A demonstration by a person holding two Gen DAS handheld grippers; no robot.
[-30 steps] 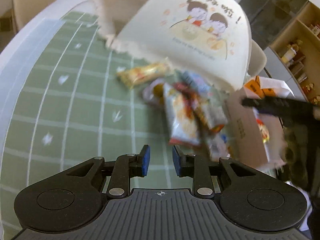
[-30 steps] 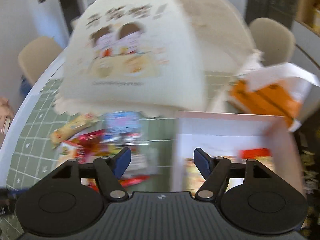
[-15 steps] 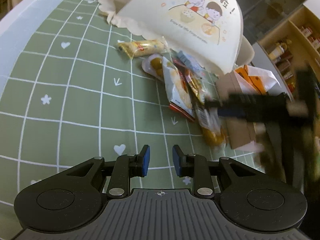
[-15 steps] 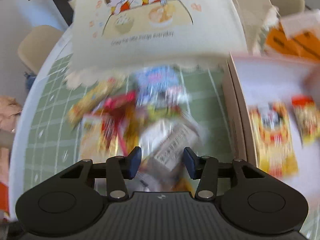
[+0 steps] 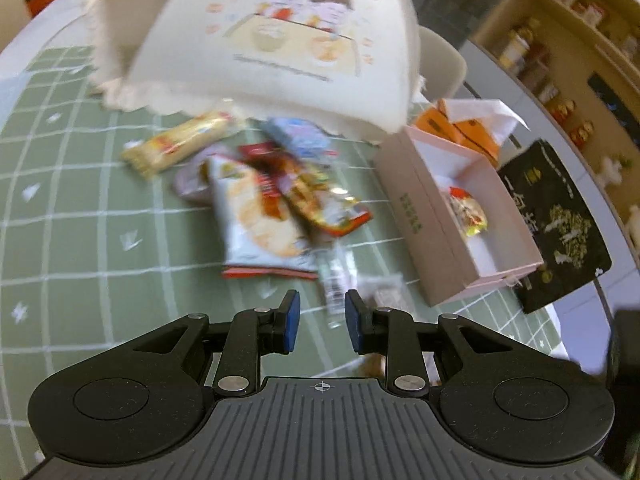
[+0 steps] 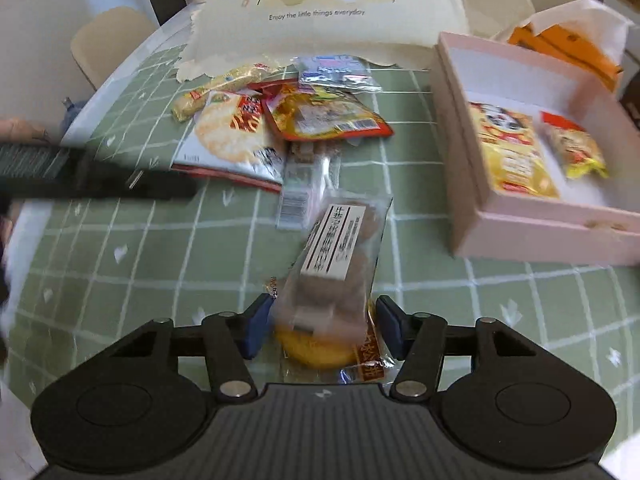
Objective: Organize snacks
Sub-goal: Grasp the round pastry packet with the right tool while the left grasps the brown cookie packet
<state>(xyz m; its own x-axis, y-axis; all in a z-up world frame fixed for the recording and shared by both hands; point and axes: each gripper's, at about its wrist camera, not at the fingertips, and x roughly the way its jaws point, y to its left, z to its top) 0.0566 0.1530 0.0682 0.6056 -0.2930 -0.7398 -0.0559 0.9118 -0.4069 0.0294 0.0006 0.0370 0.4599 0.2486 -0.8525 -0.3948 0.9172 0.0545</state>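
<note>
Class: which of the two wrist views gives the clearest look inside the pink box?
The right wrist view: the pink box shows its open floor with two yellow packets lying flat. In the left wrist view the pink box is seen more from the side, its near wall hiding much of the floor; only one packet shows.

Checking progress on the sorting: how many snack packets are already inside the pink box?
2. A large yellow packet lies flat on the left part of the pink box, and a smaller yellow packet with a red top lies to its right. The near wall may hide more.
</note>
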